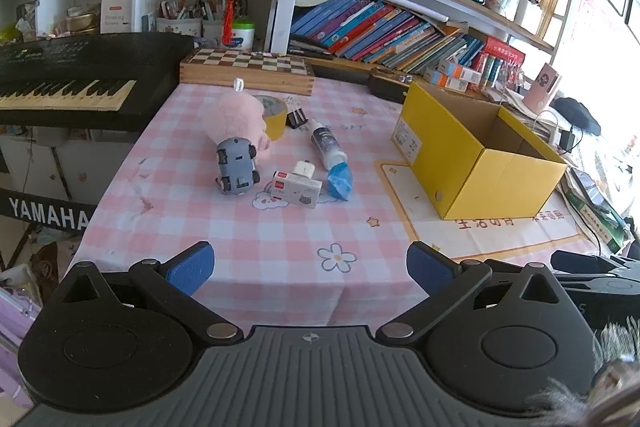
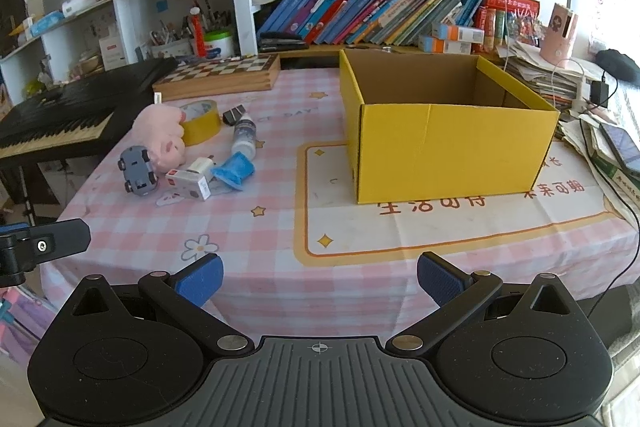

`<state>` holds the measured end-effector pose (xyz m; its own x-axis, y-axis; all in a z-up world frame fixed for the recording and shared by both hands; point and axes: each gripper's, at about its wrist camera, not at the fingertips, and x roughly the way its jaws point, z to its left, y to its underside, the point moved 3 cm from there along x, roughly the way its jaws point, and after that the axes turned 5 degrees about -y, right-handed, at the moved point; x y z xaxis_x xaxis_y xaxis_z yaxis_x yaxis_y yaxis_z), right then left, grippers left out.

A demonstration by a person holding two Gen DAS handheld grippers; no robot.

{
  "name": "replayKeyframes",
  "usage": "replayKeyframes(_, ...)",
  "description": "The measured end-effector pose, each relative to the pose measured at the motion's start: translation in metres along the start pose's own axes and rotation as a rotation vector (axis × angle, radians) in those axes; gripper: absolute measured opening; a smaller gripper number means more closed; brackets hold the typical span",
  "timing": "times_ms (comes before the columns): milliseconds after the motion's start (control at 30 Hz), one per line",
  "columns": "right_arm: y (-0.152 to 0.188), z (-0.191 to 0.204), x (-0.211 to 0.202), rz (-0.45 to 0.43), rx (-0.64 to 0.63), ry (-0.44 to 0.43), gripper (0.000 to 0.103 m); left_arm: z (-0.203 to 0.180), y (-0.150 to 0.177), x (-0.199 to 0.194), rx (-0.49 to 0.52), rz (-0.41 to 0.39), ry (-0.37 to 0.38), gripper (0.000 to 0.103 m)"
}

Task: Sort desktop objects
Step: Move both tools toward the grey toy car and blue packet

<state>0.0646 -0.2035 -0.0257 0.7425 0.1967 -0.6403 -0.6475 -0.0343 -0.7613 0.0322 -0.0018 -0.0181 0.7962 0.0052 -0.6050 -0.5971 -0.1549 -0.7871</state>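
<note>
A cluster of small objects lies on the pink checked tablecloth: a pink plush pig, a grey toy car on its side, a yellow tape roll, black binder clips, a white bottle, a blue packet and a small white box. An open yellow cardboard box stands to the right, nothing visible inside it. My left gripper is open at the table's near edge, well short of the cluster. My right gripper is open too, facing the yellow box.
A black keyboard stands left of the table. A wooden chessboard box lies at the back edge. Bookshelves fill the wall behind. Papers, cables and a phone crowd the right side. A white printed mat lies under the yellow box.
</note>
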Motion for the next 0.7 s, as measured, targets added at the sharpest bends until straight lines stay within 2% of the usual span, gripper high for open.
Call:
replayKeyframes(100, -0.001, 0.001, 0.001, 0.001, 0.004, -0.019, 0.103, 0.006, -0.001, 0.002, -0.012, 0.007, -0.027, 0.103)
replayKeyframes(700, -0.002, 0.015, 0.007, 0.02, -0.03, -0.032, 0.103, 0.019, -0.002, 0.002, -0.02, 0.026, -0.025, 0.103)
